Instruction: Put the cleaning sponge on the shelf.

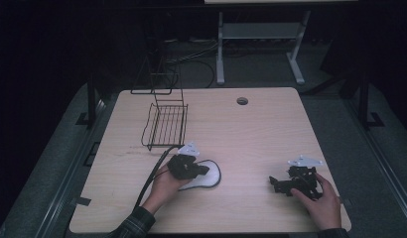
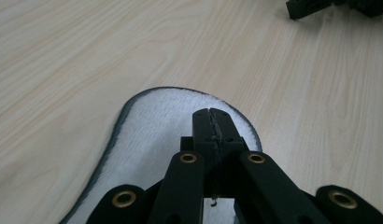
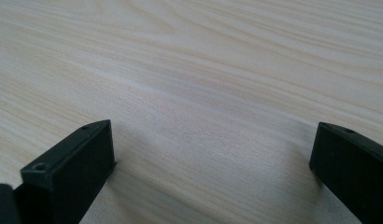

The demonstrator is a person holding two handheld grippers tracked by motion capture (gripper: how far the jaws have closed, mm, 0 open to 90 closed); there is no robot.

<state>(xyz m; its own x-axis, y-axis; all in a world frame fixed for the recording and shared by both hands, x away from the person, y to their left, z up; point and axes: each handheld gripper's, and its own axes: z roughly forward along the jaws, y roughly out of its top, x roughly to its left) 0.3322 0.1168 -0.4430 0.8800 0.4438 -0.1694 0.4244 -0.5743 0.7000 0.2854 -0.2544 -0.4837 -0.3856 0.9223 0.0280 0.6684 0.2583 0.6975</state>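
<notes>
Cloth is the thing in hand here: a white, dark-edged cloth lies flat on the surface, toward the person's left of centre. The left hand-held gripper sits over it with its jaws pressed together, and in the left gripper view the closed tips lie on the cloth; whether any fabric is pinched between them I cannot tell. The right hand-held gripper rests well apart on the bare surface, its jaws spread wide with nothing between them.

Trouble from here would most likely be a weak hold. If the tips caught only a thin fold, or none, a pull would leave the cloth behind or let it slide free partway. A pull made low and level could also drag the cloth so that it bunches or folds on itself.

Beyond the cloth stands a black wire rack, near the left hand-held gripper's trailing cable; a sweep toward it could snag the cloth or the cable on the wires. A round hole lies farther back, out of the way.
</notes>
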